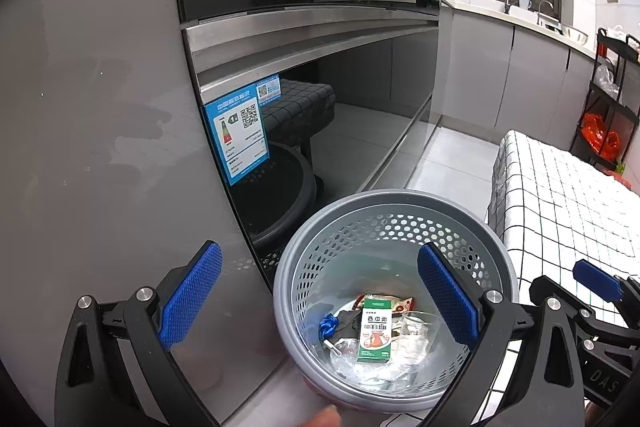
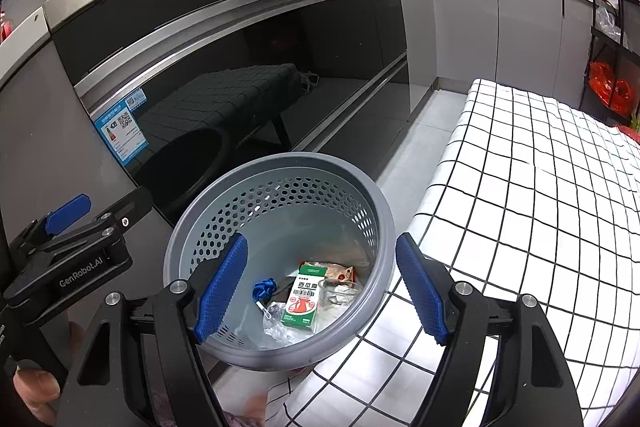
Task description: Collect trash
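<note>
Both grippers, left [image 1: 320, 311] and right [image 2: 320, 291], hang over the bin [image 2: 208, 227], jaws wide and empty. Bin holds a green carton [image 2: 302, 297], wrappers, blue cord; judging by that, collection looks largely done, though whether any trash is left I cannot tell.

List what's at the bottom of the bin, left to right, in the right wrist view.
Blue cord → green-and-white carton → clear plastic cup. All lie inside the grey perforated bin; crumpled clear plastic and a wrapper overlap them, so they are left out of the order.

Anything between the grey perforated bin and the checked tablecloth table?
Nothing: in the right wrist view the grey perforated plastic bin rim meets the black-and-white checked tablecloth edge; pale floor tile shows only farther back.
</note>
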`<state>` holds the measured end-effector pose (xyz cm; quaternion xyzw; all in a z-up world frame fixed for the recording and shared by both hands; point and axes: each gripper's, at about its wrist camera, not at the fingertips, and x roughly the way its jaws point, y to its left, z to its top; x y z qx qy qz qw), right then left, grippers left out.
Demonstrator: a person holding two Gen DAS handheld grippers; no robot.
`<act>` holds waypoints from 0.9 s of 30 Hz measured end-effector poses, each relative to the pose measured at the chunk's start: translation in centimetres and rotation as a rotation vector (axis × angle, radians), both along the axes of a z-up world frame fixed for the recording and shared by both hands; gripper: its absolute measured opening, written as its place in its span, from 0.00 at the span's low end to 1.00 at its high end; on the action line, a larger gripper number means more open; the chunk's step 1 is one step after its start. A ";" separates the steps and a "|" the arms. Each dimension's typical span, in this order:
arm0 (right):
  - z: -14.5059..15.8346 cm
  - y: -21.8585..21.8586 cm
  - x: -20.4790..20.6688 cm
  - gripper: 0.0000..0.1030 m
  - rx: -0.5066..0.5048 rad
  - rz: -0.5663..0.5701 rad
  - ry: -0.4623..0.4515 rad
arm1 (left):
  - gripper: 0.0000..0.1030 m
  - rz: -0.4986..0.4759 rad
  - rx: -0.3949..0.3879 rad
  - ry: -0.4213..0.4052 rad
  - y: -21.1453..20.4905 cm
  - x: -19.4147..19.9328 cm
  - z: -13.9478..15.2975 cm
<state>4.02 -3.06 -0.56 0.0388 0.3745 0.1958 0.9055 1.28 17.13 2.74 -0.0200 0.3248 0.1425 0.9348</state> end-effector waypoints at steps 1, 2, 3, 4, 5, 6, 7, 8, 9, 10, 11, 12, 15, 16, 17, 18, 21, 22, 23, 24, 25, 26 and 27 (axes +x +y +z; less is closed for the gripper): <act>0.0 0.0 0.0 0.71 -0.001 0.000 0.000 | 0.94 0.003 -0.001 0.000 0.0 0.0 0.0; 0.0 0.0 0.0 0.71 -0.001 0.000 0.000 | 0.94 0.005 -0.002 0.000 0.1 0.0 0.0; 0.0 0.0 0.0 0.71 -0.001 0.000 0.000 | 0.94 0.006 -0.003 0.000 0.1 0.0 -0.1; 0.0 0.0 0.0 0.71 -0.001 -0.001 -0.001 | 0.94 0.008 -0.003 -0.001 0.1 0.0 0.0; -0.1 0.1 0.0 0.71 -0.002 0.000 -0.001 | 0.94 0.010 -0.003 -0.002 0.1 -0.1 0.0; -0.1 0.1 0.0 0.71 -0.004 0.000 -0.001 | 0.94 0.011 -0.003 -0.002 0.1 -0.1 0.0; -0.1 0.0 0.0 0.71 -0.005 0.000 -0.001 | 0.94 0.011 -0.003 -0.003 0.1 -0.1 0.0; -0.1 0.1 0.0 0.71 -0.006 0.000 -0.001 | 0.94 0.011 -0.002 -0.003 0.1 -0.1 0.0; -0.2 0.1 0.0 0.71 -0.007 0.001 -0.001 | 0.94 0.011 -0.003 -0.003 0.1 -0.1 0.0; -0.2 0.1 0.0 0.71 -0.008 0.001 -0.001 | 0.94 0.011 -0.002 -0.003 0.1 -0.1 0.0; -0.2 0.1 0.0 0.71 -0.009 0.001 -0.002 | 0.94 0.010 -0.002 -0.002 0.1 0.0 0.0; -0.2 0.1 0.0 0.71 -0.009 0.001 -0.002 | 0.94 0.010 -0.002 -0.002 0.1 0.0 0.0; -0.3 0.1 -0.1 0.71 -0.010 0.002 -0.002 | 0.94 0.012 0.002 -0.004 0.1 -0.1 0.0; -0.2 0.2 0.0 0.71 -0.010 0.002 -0.002 | 0.94 0.012 0.004 -0.004 0.1 -0.1 0.0; -0.2 0.2 0.0 0.71 -0.010 0.002 -0.002 | 0.94 0.011 0.005 -0.004 0.1 -0.1 0.0; -0.3 0.2 0.0 0.71 -0.012 0.002 -0.001 | 0.94 0.010 0.005 -0.004 0.1 -0.1 0.1; -0.3 0.2 -0.1 0.71 -0.012 0.002 -0.002 | 0.94 0.010 0.006 -0.005 0.1 -0.1 0.1; -0.3 0.2 -0.1 0.71 -0.012 0.002 -0.003 | 0.94 0.010 0.006 -0.005 0.1 -0.1 0.1; -0.3 0.2 -0.1 0.71 -0.012 0.003 -0.002 | 0.94 0.010 0.006 -0.005 0.1 -0.2 0.1; -0.3 0.2 -0.1 0.71 -0.012 0.003 -0.002 | 0.94 0.009 0.006 -0.005 0.1 -0.1 0.1; -0.3 0.2 -0.1 0.71 -0.011 0.003 -0.002 | 0.94 0.010 0.007 -0.005 0.1 -0.2 0.1; -0.3 0.1 -0.1 0.71 -0.011 0.003 -0.002 | 0.94 0.010 0.006 -0.006 0.1 -0.2 0.1; -0.3 0.1 -0.1 0.71 -0.011 0.003 -0.002 | 0.94 0.009 0.006 -0.005 0.1 -0.1 0.1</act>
